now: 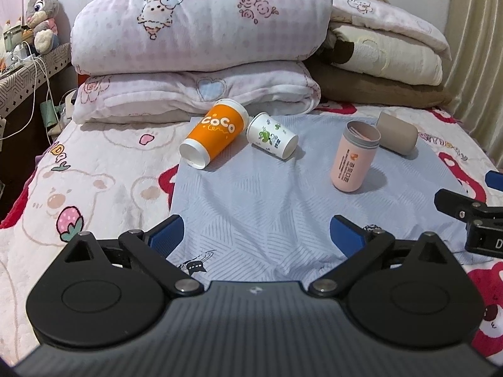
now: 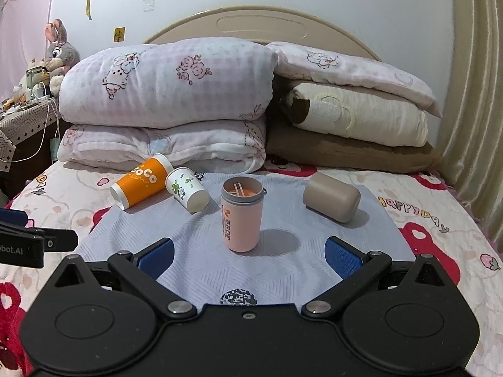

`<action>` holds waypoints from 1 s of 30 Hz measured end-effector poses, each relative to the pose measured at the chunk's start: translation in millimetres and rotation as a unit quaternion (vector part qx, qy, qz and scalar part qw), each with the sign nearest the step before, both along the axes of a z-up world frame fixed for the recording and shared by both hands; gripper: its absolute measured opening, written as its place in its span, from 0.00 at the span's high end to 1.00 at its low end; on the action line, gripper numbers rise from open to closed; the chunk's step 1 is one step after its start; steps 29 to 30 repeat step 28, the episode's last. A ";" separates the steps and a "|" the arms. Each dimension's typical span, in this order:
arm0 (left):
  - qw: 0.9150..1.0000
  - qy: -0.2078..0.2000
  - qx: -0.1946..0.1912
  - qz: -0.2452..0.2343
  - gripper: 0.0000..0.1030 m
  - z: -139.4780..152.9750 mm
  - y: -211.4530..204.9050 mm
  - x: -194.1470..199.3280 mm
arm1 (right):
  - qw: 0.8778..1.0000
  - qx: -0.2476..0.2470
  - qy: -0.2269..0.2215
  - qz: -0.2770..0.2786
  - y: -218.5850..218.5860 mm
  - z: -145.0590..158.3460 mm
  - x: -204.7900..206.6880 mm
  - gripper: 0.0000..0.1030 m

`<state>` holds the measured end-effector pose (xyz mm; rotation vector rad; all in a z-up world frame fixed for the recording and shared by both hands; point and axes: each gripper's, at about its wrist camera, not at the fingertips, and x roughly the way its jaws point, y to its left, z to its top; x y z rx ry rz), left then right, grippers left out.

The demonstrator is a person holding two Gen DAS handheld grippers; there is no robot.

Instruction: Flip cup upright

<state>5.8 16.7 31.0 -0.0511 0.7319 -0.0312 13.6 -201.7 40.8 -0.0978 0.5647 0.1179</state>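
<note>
On top of the bed [image 2: 440, 220], against the headboard [image 2: 261, 22], lay stacked folded quilts [image 2: 163, 88], pink-checked on the left and cream and brown [image 2: 355, 116] on the right. Before them a pale blue cloth [image 1: 267, 194] was spread over the bear-print bedsheet [image 1: 94, 188], and all four cups sat on it. An orange cup [image 1: 213, 133] marked COCO lay on its side at the cloth's far left, its base toward the camera. Just beside it, apparently touching at the rims, a white paper cup [image 1: 272, 139] with green print also lay tipped over, base pointing forward and right. A pink cup [image 2: 241, 216] with a grey rim stood upright near the middle, its mouth open to view. A taupe cup [image 2: 331, 198] lay on its side to the right of the pink one, apart from it.

Left gripper [image 1: 256, 231] hovered low over the near edge of the cloth, its blue pads spread wide with nothing between them. Right gripper [image 2: 248, 256] did likewise, fingers apart, the pink cup standing just beyond the gap and untouched.
</note>
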 end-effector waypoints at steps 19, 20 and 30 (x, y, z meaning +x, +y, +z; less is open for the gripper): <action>1.000 0.001 -0.003 0.006 0.00 0.3 4.0 0.1 | 1.000 -0.009 0.002 -0.007 0.4 0.5 0.4 0.00; 1.000 0.000 -0.002 0.006 0.00 0.6 3.9 -0.2 | 1.000 -0.010 0.002 -0.007 0.7 0.5 0.2 0.00; 1.000 0.000 -0.002 0.011 0.00 1.2 6.7 -1.5 | 1.000 -0.011 0.002 -0.007 1.3 0.5 -0.5 0.00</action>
